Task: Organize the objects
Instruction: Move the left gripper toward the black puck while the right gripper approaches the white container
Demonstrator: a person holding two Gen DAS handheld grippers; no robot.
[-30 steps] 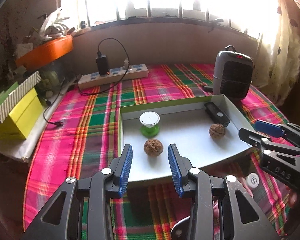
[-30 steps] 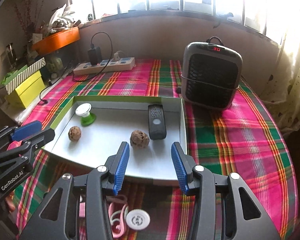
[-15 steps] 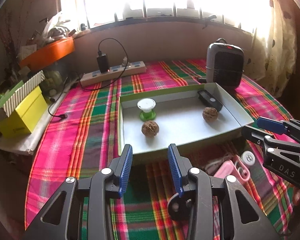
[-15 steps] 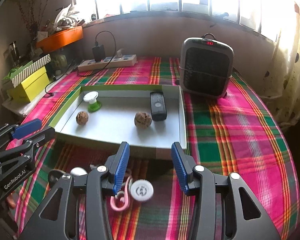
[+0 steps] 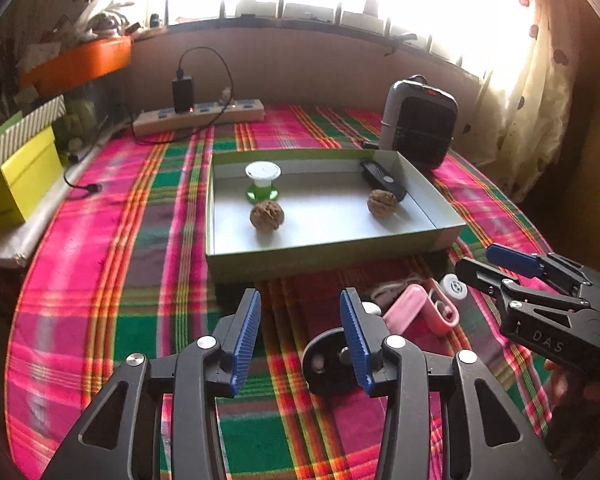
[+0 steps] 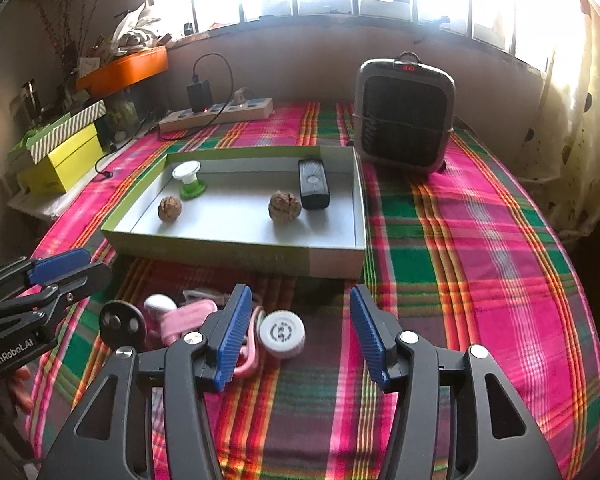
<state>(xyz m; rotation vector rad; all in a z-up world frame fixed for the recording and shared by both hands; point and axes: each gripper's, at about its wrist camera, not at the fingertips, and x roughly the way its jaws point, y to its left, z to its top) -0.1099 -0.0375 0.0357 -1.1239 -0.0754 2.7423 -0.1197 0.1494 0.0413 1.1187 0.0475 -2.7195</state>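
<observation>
A green-rimmed shallow box (image 5: 324, 264) (image 6: 236, 256) on the plaid cloth holds two walnuts (image 5: 267, 217) (image 6: 285, 206), a white-and-green spool (image 5: 262, 182) (image 6: 190, 180) and a black remote (image 5: 382, 179) (image 6: 313, 183). In front of the box lie a pink item (image 5: 408, 310) (image 6: 188, 316), a white round cap (image 5: 455, 286) (image 6: 282, 333) and a black disc (image 5: 326, 360) (image 6: 122, 325). My left gripper (image 5: 298, 332) hovers over the cloth beside the disc, jaws opening, nothing between them. My right gripper (image 6: 298, 336) is above the cap, jaws opening; the cap shows in the gap, untouched.
A grey heater (image 6: 404, 116) stands behind the box at the right. A power strip (image 5: 198, 118) with a charger lies at the back. A yellow box (image 5: 16, 184) and an orange tray (image 6: 124, 66) sit at the left. Curtains hang at the right.
Both grippers drew back from over the box toward the near side, bringing the pink item, cap and disc into view. Both pairs of jaws stand wider than before.
</observation>
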